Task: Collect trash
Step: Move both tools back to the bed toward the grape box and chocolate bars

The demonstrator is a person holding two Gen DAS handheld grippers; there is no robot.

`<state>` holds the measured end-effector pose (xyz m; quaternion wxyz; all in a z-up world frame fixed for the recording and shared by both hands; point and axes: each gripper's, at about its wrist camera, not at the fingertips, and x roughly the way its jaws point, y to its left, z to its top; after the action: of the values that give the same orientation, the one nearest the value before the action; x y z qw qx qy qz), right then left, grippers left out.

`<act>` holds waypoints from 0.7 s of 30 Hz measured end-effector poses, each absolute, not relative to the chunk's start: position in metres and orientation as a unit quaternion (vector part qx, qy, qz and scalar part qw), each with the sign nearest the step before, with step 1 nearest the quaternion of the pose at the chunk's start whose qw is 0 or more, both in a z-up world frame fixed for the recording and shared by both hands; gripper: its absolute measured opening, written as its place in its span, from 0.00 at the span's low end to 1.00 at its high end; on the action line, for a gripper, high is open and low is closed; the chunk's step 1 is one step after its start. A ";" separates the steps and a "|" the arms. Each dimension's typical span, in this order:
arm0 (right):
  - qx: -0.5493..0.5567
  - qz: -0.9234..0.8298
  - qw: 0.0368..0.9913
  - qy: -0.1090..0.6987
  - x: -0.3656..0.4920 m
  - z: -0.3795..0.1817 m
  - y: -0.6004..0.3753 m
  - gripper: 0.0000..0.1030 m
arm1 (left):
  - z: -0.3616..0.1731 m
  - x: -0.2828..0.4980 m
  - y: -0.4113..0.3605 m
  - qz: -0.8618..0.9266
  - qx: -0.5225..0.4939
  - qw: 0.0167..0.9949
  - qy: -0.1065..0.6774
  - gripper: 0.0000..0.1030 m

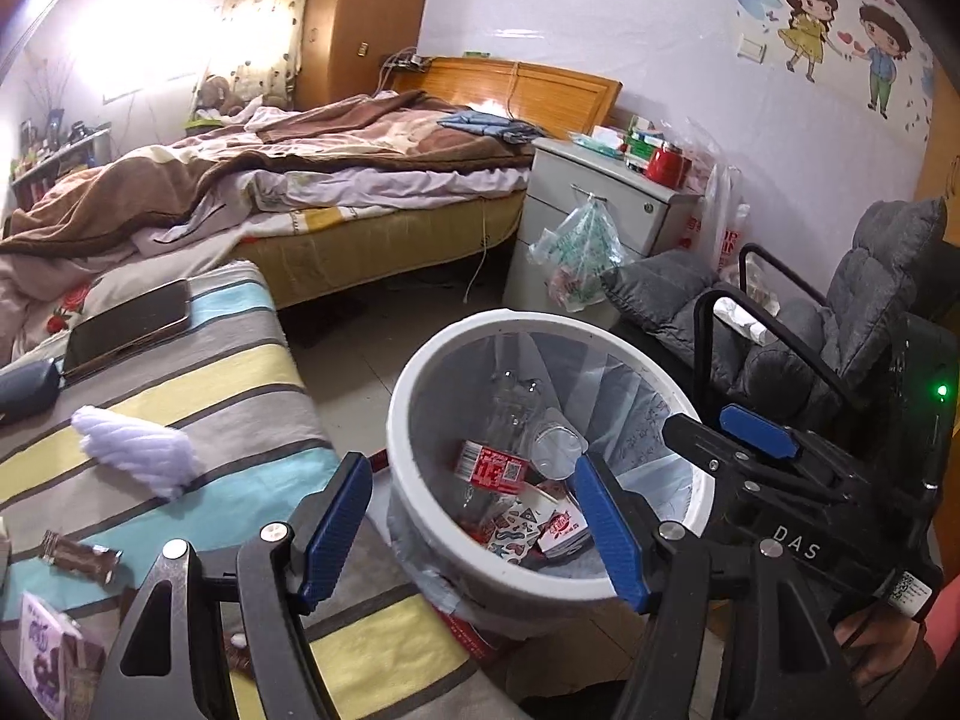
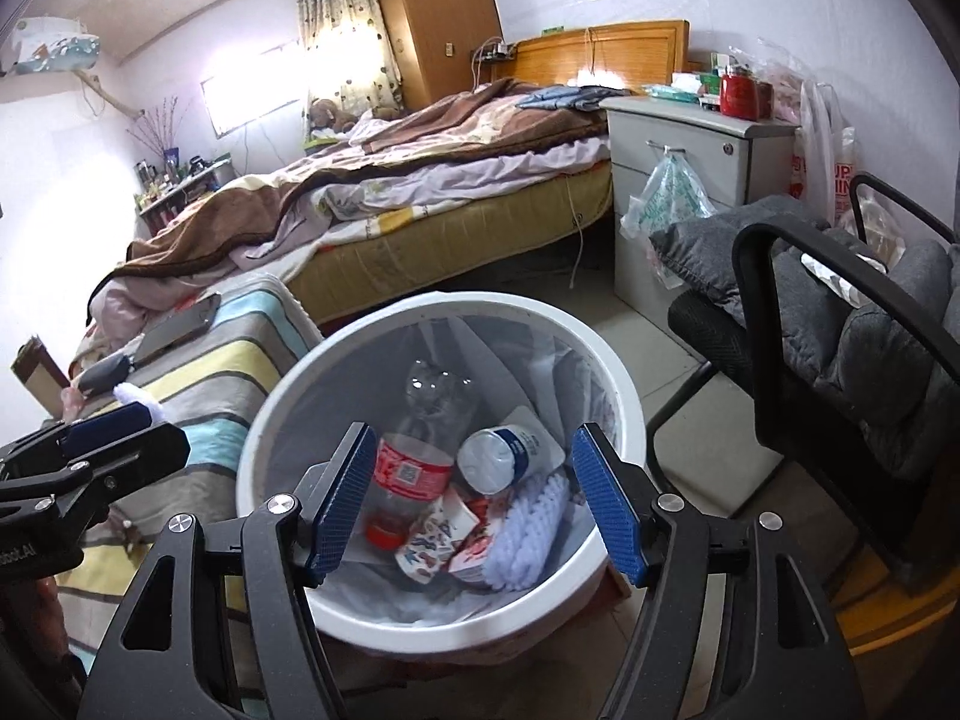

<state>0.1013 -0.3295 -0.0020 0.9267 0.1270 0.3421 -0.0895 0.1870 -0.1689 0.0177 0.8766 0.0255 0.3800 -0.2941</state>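
Your right tongs (image 2: 474, 507) gaped empty over the round white plastic trash bin (image 2: 606, 360), your left tongs (image 1: 474, 531) gaped empty beside it, clear plastic bottle (image 2: 414, 468) lay inside.

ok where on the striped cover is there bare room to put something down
Free: the stripes between the phone and the white knit piece, and the edge beside the bin. Crowded: the near corner with the wrapper and carton.
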 end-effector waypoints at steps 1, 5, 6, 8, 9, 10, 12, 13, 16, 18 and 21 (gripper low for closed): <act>0.126 -0.086 0.928 0.339 0.100 0.000 -0.327 0.67 | 0.020 0.185 -0.163 -0.287 0.023 0.880 0.378 0.68; 0.121 -0.076 0.932 0.332 0.096 0.004 -0.316 0.67 | 0.027 0.177 -0.147 -0.275 0.021 0.887 0.370 0.68; 0.120 -0.074 0.933 0.331 0.096 0.006 -0.313 0.67 | 0.029 0.175 -0.141 -0.273 0.017 0.888 0.368 0.68; 0.120 -0.068 0.935 0.326 0.093 0.009 -0.308 0.67 | 0.033 0.170 -0.130 -0.266 0.013 0.893 0.363 0.68; 0.121 -0.063 0.937 0.322 0.091 0.011 -0.305 0.67 | 0.034 0.168 -0.124 -0.261 0.012 0.895 0.362 0.68; 0.122 -0.059 0.938 0.318 0.089 0.012 -0.302 0.67 | 0.035 0.165 -0.120 -0.254 0.015 0.897 0.361 0.68; 0.120 -0.056 0.940 0.315 0.088 0.015 -0.295 0.67 | 0.037 0.161 -0.110 -0.239 0.020 0.903 0.356 0.68; 0.120 -0.051 0.941 0.314 0.089 0.016 -0.291 0.67 | 0.038 0.159 -0.103 -0.234 0.018 0.905 0.354 0.68; 0.116 -0.034 0.944 0.307 0.089 0.019 -0.279 0.67 | 0.042 0.151 -0.086 -0.223 0.009 0.912 0.345 0.68; 0.111 -0.020 0.946 0.305 0.090 0.021 -0.270 0.67 | 0.046 0.145 -0.076 -0.205 0.018 0.920 0.334 0.68; 0.093 -0.012 0.950 0.297 0.091 0.025 -0.257 0.67 | 0.049 0.141 -0.058 -0.201 0.007 0.921 0.332 0.68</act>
<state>0.0908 -0.2570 0.0251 0.9502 0.0931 0.2972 -0.0122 0.1413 -0.0580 0.0493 0.9214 0.0066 0.3322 -0.2015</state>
